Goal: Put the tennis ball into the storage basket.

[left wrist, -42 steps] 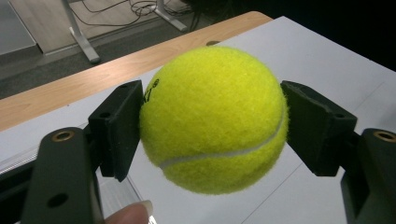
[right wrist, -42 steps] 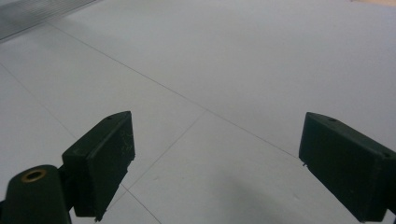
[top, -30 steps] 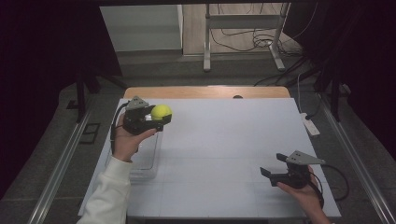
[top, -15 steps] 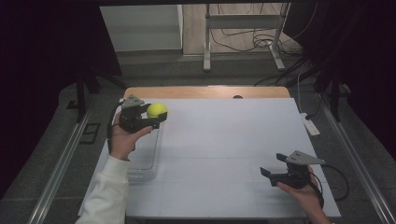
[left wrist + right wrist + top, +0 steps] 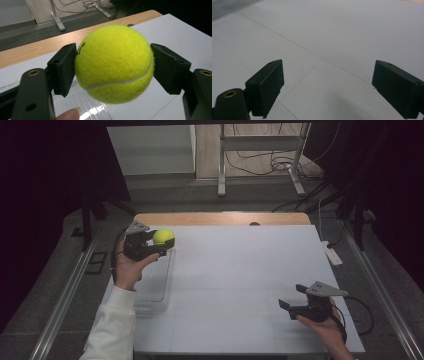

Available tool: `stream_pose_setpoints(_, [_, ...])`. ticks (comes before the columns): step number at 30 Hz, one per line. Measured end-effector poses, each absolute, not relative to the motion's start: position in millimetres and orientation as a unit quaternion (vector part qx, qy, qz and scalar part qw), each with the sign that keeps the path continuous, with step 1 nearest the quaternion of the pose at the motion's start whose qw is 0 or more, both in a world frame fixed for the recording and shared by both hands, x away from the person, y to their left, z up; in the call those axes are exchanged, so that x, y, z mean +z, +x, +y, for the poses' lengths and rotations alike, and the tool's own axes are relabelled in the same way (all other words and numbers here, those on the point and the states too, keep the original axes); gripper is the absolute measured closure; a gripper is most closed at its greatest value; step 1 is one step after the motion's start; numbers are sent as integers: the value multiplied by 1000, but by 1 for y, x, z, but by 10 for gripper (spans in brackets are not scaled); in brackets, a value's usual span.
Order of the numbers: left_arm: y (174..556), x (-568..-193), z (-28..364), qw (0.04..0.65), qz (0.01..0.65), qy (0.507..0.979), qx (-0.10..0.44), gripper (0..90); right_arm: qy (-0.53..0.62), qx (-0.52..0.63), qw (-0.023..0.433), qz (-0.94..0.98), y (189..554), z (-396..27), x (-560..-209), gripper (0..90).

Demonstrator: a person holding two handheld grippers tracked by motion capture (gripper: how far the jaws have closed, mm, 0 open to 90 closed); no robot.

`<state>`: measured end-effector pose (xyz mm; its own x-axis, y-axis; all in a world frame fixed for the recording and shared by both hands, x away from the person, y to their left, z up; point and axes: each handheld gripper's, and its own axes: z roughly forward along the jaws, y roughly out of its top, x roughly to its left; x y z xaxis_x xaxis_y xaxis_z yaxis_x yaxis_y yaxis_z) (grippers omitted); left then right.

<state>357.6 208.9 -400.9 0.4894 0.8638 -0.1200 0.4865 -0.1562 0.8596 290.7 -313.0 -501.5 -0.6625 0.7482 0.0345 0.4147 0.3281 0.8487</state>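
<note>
Tennis ball (image 5: 114, 63) clamped between both pads of the left gripper (image 5: 159, 245), held in the air over the far left part of the table, above the far end of the clear plastic bin (image 5: 155, 285). Bin looks to have nothing in it; it sits along the table's left edge, just right of the person's left hand (image 5: 127, 267). Near side: right gripper (image 5: 295, 300) low over the white table (image 5: 240, 270) by the near right corner, jaws wide apart, nothing between them. Middle of the table is open white surface from the bin to the right edge. Far edge shows a bare wooden strip (image 5: 220, 218).
</note>
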Motion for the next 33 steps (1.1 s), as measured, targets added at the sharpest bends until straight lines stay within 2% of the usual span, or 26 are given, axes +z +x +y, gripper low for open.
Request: stream_pose_setpoints(33, [368, -410, 238, 432, 503, 712, 229, 263, 367, 449, 185, 794, 291, -313, -502, 110])
